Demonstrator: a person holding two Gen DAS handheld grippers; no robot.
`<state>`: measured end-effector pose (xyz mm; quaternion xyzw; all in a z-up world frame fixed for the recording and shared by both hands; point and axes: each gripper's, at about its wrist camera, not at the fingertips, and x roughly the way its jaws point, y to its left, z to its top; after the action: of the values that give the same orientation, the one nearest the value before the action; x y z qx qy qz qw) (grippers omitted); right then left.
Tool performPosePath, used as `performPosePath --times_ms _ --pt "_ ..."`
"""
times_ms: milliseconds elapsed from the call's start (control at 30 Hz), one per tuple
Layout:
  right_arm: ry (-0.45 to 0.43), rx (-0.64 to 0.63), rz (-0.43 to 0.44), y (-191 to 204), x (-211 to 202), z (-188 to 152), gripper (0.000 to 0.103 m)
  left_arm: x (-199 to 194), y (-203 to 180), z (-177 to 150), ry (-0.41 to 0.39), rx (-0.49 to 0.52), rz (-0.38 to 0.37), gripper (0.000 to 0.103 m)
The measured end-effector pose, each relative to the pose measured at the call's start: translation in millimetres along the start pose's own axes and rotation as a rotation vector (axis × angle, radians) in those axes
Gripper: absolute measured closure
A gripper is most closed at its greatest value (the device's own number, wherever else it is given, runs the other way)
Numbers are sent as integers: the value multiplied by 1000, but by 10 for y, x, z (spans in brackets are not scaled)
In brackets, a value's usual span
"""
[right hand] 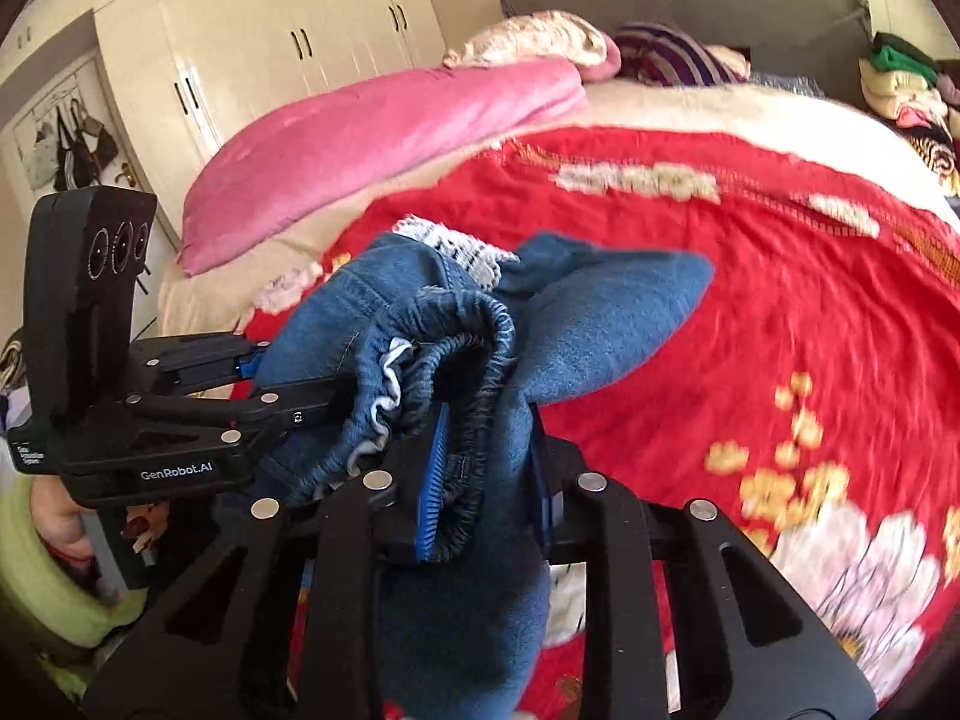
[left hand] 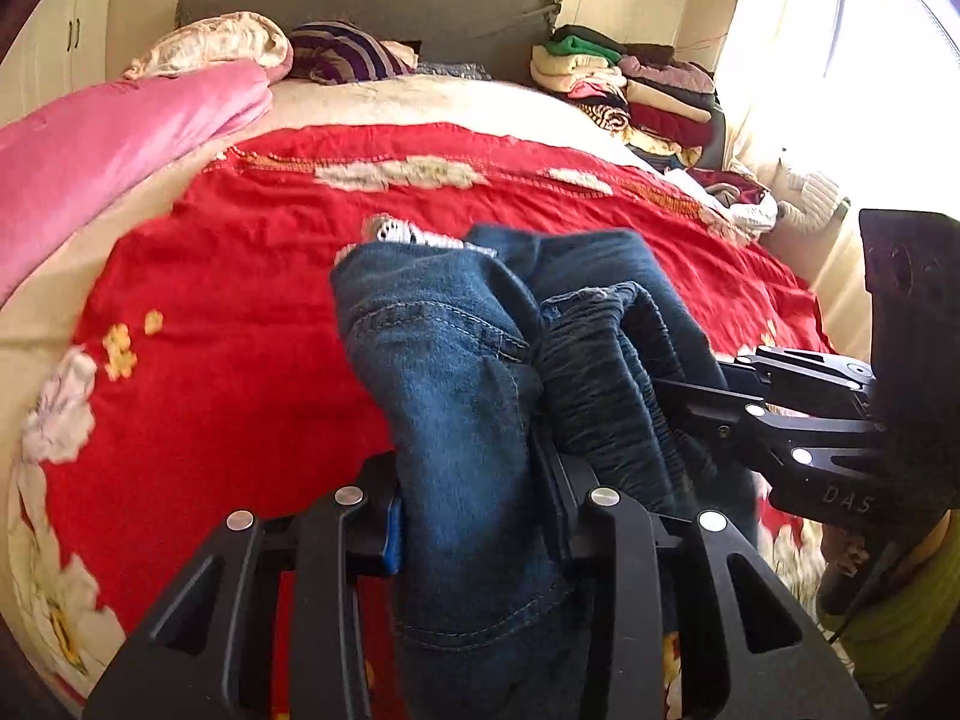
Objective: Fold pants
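Observation:
Blue denim pants hang bunched above the red floral bedcover. In the left wrist view my left gripper is shut on a thick fold of the denim, which fills the gap between its fingers. My right gripper comes in from the right and grips the gathered elastic waistband. In the right wrist view my right gripper is shut on the waistband, its blue pads pressing both sides. My left gripper holds the pants from the left. A white patterned lining shows at the top of the bundle.
A pink quilt lies along the bed's left side, with pillows at the grey headboard. Stacked folded clothes sit at the far right corner. A white wardrobe stands to the left. A green sleeve shows behind the left gripper.

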<state>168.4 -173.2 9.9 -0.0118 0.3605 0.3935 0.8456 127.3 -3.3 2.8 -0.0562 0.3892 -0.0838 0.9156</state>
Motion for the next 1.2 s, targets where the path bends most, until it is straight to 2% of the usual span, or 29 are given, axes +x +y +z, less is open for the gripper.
performPosePath --times_ms 167,333,767,867,933,967,1033,1067,1200 --pt "-40 -31 -12 -24 56 253 86 2 65 209 -25 2 20 70" --pt "-45 -38 -17 -64 216 453 86 79 163 357 -29 0 47 70" --pt "6 -4 -49 -147 566 492 86 361 313 363 2 -11 84 70" --pt "47 21 -74 -239 650 421 82 472 393 300 30 -34 101 69" --pt "78 36 -101 -318 721 362 78 527 456 252 48 -55 105 65" --pt "93 42 -108 -354 746 336 76 550 483 237 58 -65 104 60" --pt "121 57 -139 -419 799 282 65 582 537 199 75 -87 102 52" --pt "131 64 -146 -443 820 260 64 596 553 195 79 -91 102 49" --pt "135 81 -162 -471 831 248 59 598 567 168 78 -91 109 47"
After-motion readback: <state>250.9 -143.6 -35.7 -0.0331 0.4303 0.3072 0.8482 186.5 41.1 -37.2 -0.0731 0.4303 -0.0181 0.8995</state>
